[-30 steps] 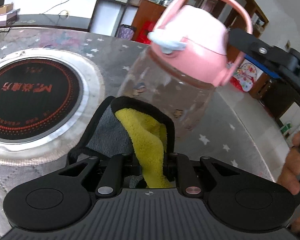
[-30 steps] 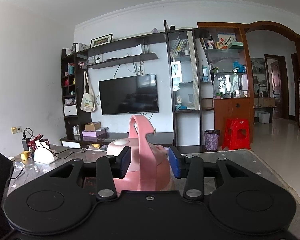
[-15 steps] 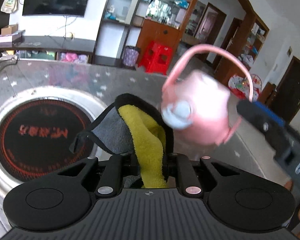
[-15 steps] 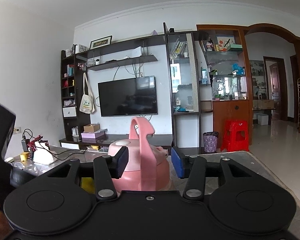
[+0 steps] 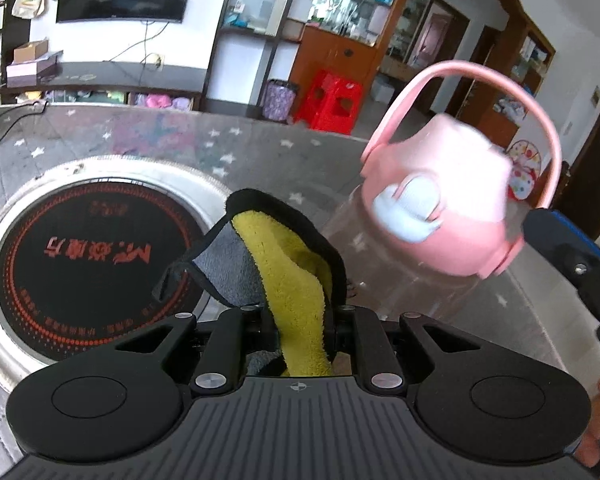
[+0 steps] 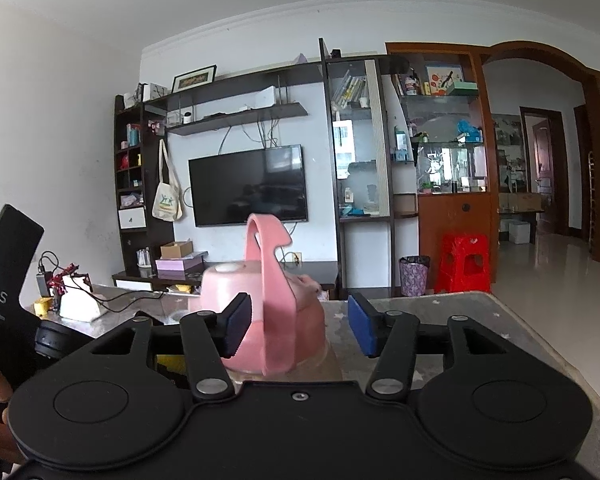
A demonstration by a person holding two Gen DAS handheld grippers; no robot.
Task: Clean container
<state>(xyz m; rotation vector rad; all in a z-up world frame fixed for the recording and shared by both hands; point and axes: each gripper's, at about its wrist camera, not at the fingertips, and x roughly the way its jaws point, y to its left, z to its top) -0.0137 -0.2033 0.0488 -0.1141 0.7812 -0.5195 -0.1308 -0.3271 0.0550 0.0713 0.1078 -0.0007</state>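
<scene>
A clear bottle with a pink lid (image 5: 432,216) and a pink loop handle stands on the table, right of my left gripper (image 5: 296,312). That gripper is shut on a yellow and grey cloth (image 5: 296,276), which hangs clear of the bottle and hides its fingertips. In the right wrist view the pink lid (image 6: 276,320) sits between the jaws of my right gripper (image 6: 300,326). Those jaws are opening, and the blue right pad (image 6: 362,330) stands clear of the lid. The left gripper's body (image 6: 8,280) shows at the left edge there.
A round black induction hob (image 5: 88,260) is set into the grey star-patterned table (image 5: 260,152). Cables and a white box (image 6: 80,306) lie at the table's far left. Beyond the table stand a red stool (image 6: 464,264) and a bin (image 6: 414,276).
My left gripper has lifted and drawn back with the cloth, so the bottle now sits farther right and apart from it. The right jaws have spread wider around the pink lid.
</scene>
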